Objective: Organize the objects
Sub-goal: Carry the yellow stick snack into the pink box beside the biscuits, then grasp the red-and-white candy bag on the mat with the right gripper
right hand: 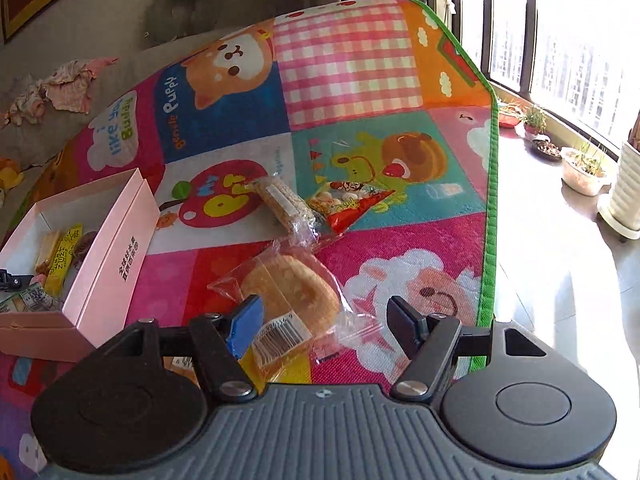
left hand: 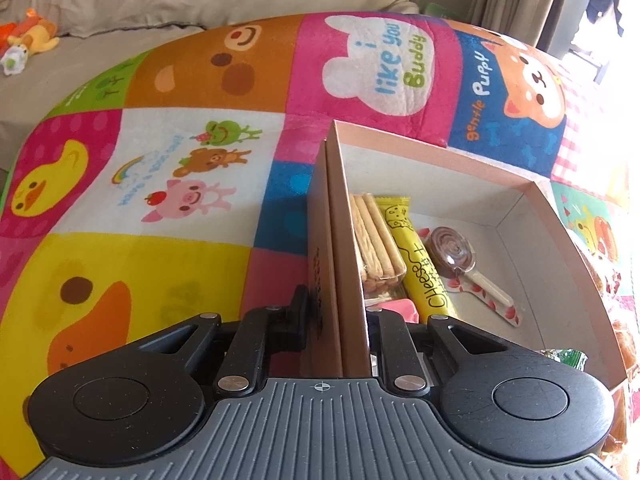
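Lying loose on the mat: three wrapped snacks; right hand-held gripper spread.

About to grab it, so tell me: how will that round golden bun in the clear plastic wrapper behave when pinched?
The round golden bun looks soft, so it would probably squash. Its clear wrapper seems loose and crinkly, likely slippery. The open right gripper straddles it.

My left gripper and right gripper share ribbed grey bodies, black linkages, round black caps, silver screws; one right pad is blue.
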Action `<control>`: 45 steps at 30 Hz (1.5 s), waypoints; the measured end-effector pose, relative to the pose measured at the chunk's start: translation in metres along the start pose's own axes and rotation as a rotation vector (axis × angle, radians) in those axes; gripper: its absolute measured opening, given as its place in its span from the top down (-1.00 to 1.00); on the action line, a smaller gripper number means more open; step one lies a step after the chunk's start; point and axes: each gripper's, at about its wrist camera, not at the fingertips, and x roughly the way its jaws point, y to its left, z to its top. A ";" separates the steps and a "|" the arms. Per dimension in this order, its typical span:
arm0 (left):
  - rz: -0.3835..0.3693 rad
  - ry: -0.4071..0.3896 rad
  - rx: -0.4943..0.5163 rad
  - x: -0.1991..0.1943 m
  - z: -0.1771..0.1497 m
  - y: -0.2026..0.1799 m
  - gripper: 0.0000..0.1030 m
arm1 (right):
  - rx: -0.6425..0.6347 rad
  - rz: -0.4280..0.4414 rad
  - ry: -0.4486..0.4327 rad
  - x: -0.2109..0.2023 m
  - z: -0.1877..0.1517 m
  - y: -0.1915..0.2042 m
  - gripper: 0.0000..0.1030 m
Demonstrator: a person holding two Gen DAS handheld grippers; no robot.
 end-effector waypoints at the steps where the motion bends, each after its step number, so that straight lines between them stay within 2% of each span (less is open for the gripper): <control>1: 0.001 0.000 -0.004 0.000 0.000 0.000 0.64 | 0.017 0.004 -0.005 0.007 0.010 -0.004 -0.35; 4: 0.000 0.000 -0.006 0.000 0.000 0.000 0.64 | 0.118 -0.001 0.023 0.048 0.055 -0.025 -0.61; 10: -0.004 0.003 -0.002 0.000 0.001 0.001 0.64 | 0.214 -0.076 0.136 0.135 0.103 -0.035 -0.69; 13: -0.008 -0.001 -0.008 -0.001 0.000 0.002 0.64 | 0.206 -0.100 0.201 0.165 0.107 -0.031 -0.69; 15: -0.010 -0.004 -0.005 -0.001 -0.001 0.003 0.64 | 0.162 -0.115 0.216 0.172 0.105 -0.025 -0.66; 16: -0.012 -0.004 -0.003 -0.001 -0.001 0.003 0.63 | 0.122 -0.130 0.223 0.172 0.102 -0.022 -0.50; 17: -0.014 -0.004 -0.003 -0.001 -0.001 0.003 0.63 | 0.092 -0.136 0.226 0.170 0.099 -0.020 -0.30; 20: -0.021 -0.006 -0.002 -0.001 -0.001 0.004 0.62 | 0.046 -0.123 0.221 0.151 0.085 -0.026 -0.01; 23: -0.023 -0.012 -0.004 -0.001 -0.002 0.004 0.62 | 0.054 -0.127 0.228 0.122 0.067 -0.042 0.10; 29: -0.024 -0.019 -0.009 -0.001 -0.002 0.004 0.62 | 0.091 -0.130 0.213 0.053 0.013 -0.066 0.11; 34: -0.026 -0.025 -0.008 -0.001 -0.003 0.005 0.62 | 0.109 -0.103 0.200 -0.001 -0.031 -0.052 0.10; 37: -0.026 -0.024 -0.007 -0.001 -0.003 0.005 0.62 | 0.172 -0.034 0.194 -0.025 -0.053 -0.044 0.08; 39: -0.027 -0.024 -0.001 -0.001 -0.004 0.005 0.62 | 0.208 0.056 0.190 -0.040 -0.063 -0.038 0.08; 40: -0.028 -0.023 0.002 -0.001 -0.004 0.005 0.62 | 0.214 0.072 0.175 -0.047 -0.066 -0.035 0.07; 42: -0.028 -0.020 0.010 -0.001 -0.003 0.004 0.62 | 0.191 0.055 0.132 -0.061 -0.070 -0.026 -0.02; 44: -0.027 -0.018 0.018 -0.001 -0.003 0.004 0.62 | 0.141 0.025 0.095 -0.071 -0.072 -0.019 -0.30; 45: -0.026 -0.018 0.019 -0.001 -0.003 0.004 0.62 | 0.103 0.018 0.084 -0.075 -0.074 -0.015 -0.36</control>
